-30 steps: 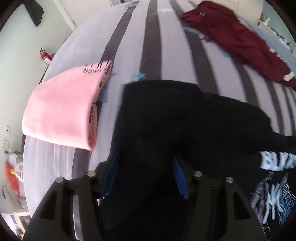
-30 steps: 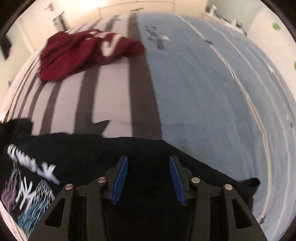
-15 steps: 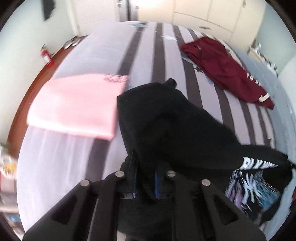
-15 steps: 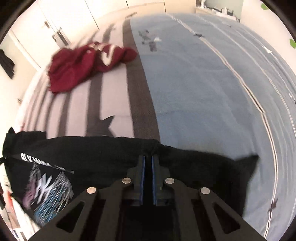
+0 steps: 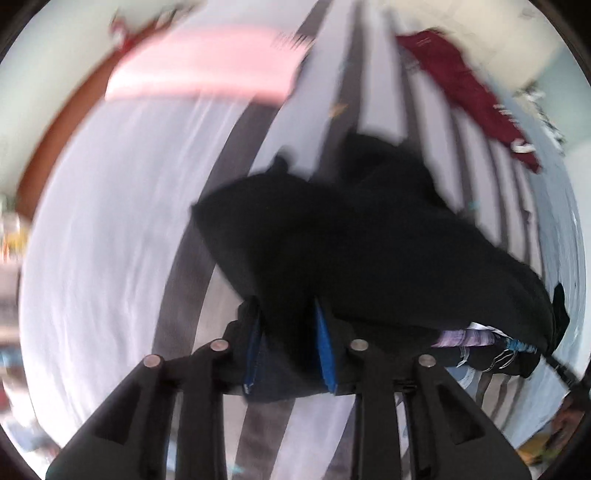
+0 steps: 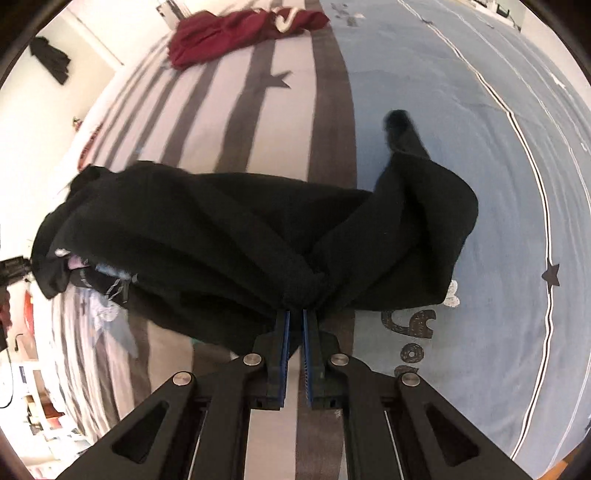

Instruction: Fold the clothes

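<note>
A black printed T-shirt (image 5: 369, 240) hangs bunched in the air above the bed, held by both grippers. My left gripper (image 5: 288, 317) is shut on a thick fold of its cloth; this view is blurred. My right gripper (image 6: 294, 314) is shut on another gathered edge of the shirt (image 6: 221, 236), which droops to the left and right of the fingers. Part of the coloured print shows at the shirt's lower edge (image 6: 107, 277). A sleeve (image 6: 406, 136) sticks up on the right.
The striped grey and white bedcover (image 5: 110, 221) turns blue (image 6: 461, 92) on the right side. A folded pink garment (image 5: 207, 66) lies at the far left. A crumpled maroon garment (image 6: 236, 33) lies at the far end. Shelves and clutter stand beside the bed (image 6: 33, 398).
Both grippers shut on the black shirt and lifted it off the bed. The shirt went from lying flat to hanging bunched between them. The left gripper is still moving fast.
</note>
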A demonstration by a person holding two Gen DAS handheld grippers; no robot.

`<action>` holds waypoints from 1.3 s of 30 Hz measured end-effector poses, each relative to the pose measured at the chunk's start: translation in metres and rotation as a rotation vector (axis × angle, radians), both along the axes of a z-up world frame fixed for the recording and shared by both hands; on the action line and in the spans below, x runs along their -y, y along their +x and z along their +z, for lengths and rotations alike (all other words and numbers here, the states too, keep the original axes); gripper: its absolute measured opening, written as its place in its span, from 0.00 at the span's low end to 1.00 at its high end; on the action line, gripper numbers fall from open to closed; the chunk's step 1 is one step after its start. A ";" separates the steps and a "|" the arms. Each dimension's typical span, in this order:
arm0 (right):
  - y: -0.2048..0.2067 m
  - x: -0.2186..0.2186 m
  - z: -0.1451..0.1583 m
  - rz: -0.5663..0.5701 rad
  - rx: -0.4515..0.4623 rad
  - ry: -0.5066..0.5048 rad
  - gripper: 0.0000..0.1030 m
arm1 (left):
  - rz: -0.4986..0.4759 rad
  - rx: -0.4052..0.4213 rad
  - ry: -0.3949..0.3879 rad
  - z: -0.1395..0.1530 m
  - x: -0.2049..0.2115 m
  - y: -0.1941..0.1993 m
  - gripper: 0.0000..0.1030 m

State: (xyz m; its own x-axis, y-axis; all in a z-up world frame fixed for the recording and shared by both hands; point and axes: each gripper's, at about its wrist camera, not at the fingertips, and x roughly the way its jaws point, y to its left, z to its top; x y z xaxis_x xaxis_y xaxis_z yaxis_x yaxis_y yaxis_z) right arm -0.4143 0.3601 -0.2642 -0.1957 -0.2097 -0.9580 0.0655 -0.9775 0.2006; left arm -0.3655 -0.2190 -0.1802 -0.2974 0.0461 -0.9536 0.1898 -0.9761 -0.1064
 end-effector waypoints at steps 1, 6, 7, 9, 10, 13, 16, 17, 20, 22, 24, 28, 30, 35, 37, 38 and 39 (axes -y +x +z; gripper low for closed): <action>-0.002 0.003 0.007 0.013 -0.019 0.005 0.09 | -0.037 -0.054 -0.021 0.012 -0.009 0.000 0.30; -0.020 0.026 0.046 0.099 -0.159 0.027 0.15 | -0.151 -0.213 -0.061 0.055 -0.042 0.000 0.40; -0.025 0.030 0.053 0.105 -0.185 0.017 0.23 | -0.165 -0.221 -0.036 0.054 -0.046 -0.005 0.46; -0.037 0.039 0.057 0.102 -0.211 -0.015 0.34 | -0.194 -0.232 0.006 0.046 -0.058 -0.023 0.62; -0.040 0.042 0.050 0.102 -0.209 -0.034 0.37 | -0.210 -0.220 0.007 0.033 -0.072 -0.045 0.62; -0.050 0.054 0.029 0.107 -0.194 -0.088 0.37 | -0.269 -0.142 0.009 -0.001 -0.086 -0.073 0.62; -0.070 0.067 0.004 0.136 -0.139 -0.102 0.37 | -0.333 -0.107 0.022 -0.042 -0.113 -0.127 0.62; -0.076 0.069 -0.005 0.144 -0.119 -0.101 0.37 | -0.359 -0.101 0.025 -0.050 -0.118 -0.132 0.62; -0.082 0.073 -0.033 0.136 -0.066 -0.128 0.37 | -0.434 -0.075 0.002 -0.070 -0.132 -0.143 0.61; -0.082 0.069 -0.038 0.122 -0.060 -0.146 0.37 | -0.475 -0.055 -0.005 -0.083 -0.137 -0.146 0.61; -0.082 0.064 -0.042 0.101 -0.047 -0.170 0.37 | -0.517 -0.034 -0.011 -0.096 -0.142 -0.148 0.61; -0.079 0.059 -0.044 0.086 -0.032 -0.190 0.37 | -0.529 -0.012 -0.011 -0.112 -0.139 -0.147 0.54; -0.076 0.060 -0.043 0.095 -0.034 -0.186 0.37 | -0.521 -0.019 -0.013 -0.114 -0.135 -0.145 0.31; -0.065 0.058 -0.035 0.106 -0.065 -0.163 0.10 | -0.511 -0.040 -0.009 -0.105 -0.127 -0.131 0.04; -0.059 0.057 -0.027 0.095 -0.089 -0.150 0.06 | -0.497 -0.081 0.007 -0.092 -0.124 -0.120 0.03; -0.055 0.056 -0.022 0.091 -0.103 -0.146 0.05 | -0.483 -0.098 0.022 -0.085 -0.121 -0.114 0.03; -0.051 0.055 -0.016 0.087 -0.118 -0.142 0.05 | -0.469 -0.114 0.040 -0.078 -0.117 -0.108 0.03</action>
State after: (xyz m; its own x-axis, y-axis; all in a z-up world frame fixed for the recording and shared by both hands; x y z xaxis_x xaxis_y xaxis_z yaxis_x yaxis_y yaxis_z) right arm -0.4658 0.3049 -0.2800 -0.2803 -0.3619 -0.8891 0.1794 -0.9296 0.3219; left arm -0.4730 -0.1016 -0.2580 -0.3388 0.2359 -0.9108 -0.2846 -0.9484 -0.1398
